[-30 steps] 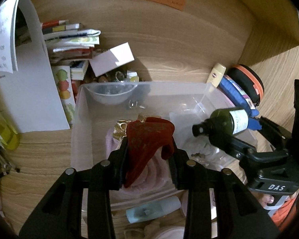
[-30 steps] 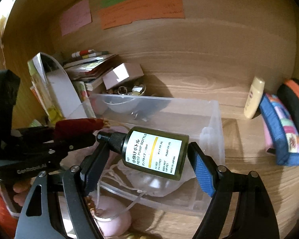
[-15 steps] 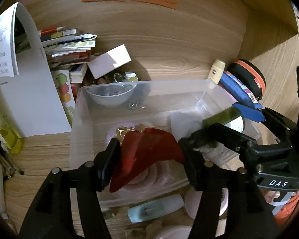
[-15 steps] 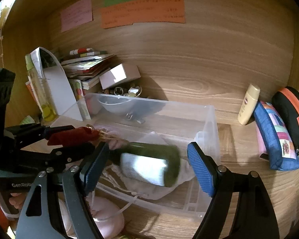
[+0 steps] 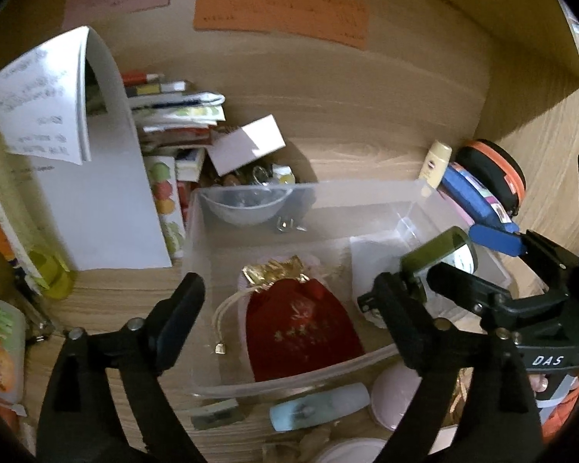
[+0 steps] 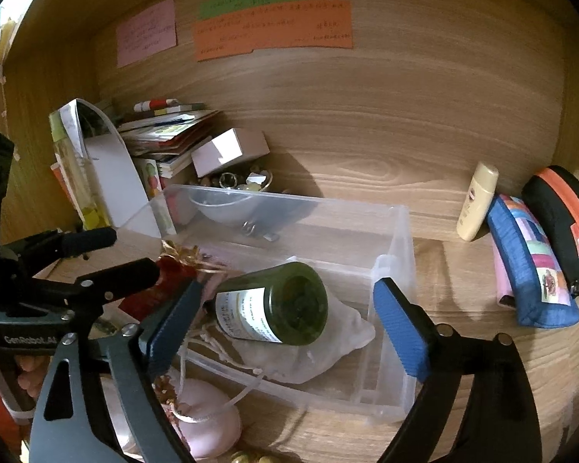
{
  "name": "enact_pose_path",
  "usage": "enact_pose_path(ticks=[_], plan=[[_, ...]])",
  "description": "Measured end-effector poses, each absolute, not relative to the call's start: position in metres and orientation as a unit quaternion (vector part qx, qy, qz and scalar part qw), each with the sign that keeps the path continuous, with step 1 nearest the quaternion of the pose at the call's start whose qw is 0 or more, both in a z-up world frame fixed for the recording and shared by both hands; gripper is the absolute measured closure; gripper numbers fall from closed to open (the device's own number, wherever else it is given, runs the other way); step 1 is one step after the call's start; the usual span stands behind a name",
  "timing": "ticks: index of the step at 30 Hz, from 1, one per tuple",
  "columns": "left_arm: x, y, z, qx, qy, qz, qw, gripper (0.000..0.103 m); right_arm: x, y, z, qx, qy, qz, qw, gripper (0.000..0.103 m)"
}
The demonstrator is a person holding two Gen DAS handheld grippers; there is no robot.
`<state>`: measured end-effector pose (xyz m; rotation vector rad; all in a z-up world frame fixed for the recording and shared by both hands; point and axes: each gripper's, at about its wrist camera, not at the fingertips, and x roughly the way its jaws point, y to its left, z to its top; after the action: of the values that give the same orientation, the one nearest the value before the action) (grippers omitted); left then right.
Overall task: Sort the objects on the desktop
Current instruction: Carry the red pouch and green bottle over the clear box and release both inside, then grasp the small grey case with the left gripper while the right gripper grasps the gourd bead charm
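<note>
A clear plastic bin [image 5: 308, 189] [image 6: 393, 216] stands on the wooden desk. A red drawstring pouch [image 5: 301, 328] with a gold top lies inside it, below my open, empty left gripper [image 5: 289, 308]. A dark green pump bottle [image 6: 278, 305] [image 5: 440, 247] lies on a white cloth bag [image 6: 328, 351] in the bin's right part. My right gripper [image 6: 285, 320] is open just above and around the bottle, with its jaws wide apart. The left gripper also shows in the right wrist view [image 6: 108, 258].
Books and papers [image 5: 173, 115] are stacked at the back left beside a white box [image 5: 247, 146]. A cream tube [image 6: 476, 200], a blue pouch [image 6: 529, 266] and a black-orange case [image 6: 563, 216] stand at the right. A pale blue tube [image 5: 320, 405] and pink items lie before the bin.
My left gripper opened and let the red pouch drop into the bin. My right gripper opened and let the green bottle fall onto the white bag in the bin.
</note>
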<state>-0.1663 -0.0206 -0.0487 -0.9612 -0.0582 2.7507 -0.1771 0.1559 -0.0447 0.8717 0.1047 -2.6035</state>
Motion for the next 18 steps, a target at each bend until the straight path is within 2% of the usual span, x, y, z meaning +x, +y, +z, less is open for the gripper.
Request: enact_pose_path(ticks=[6, 18], plan=[[-0.159, -0.026, -0.041, -0.305, -0.014, 0.947, 0.105, 0.008, -0.172, 0.162, -0.039, 0.296, 0.023, -0.935, 0.194, 0.002], [-0.135, -0.072, -0.02, -0.314, -0.06, 0.944, 0.085, 0.007, -0.152, 0.18, -0.019, 0.274, 0.003, -0.945, 0.18, 0.001]])
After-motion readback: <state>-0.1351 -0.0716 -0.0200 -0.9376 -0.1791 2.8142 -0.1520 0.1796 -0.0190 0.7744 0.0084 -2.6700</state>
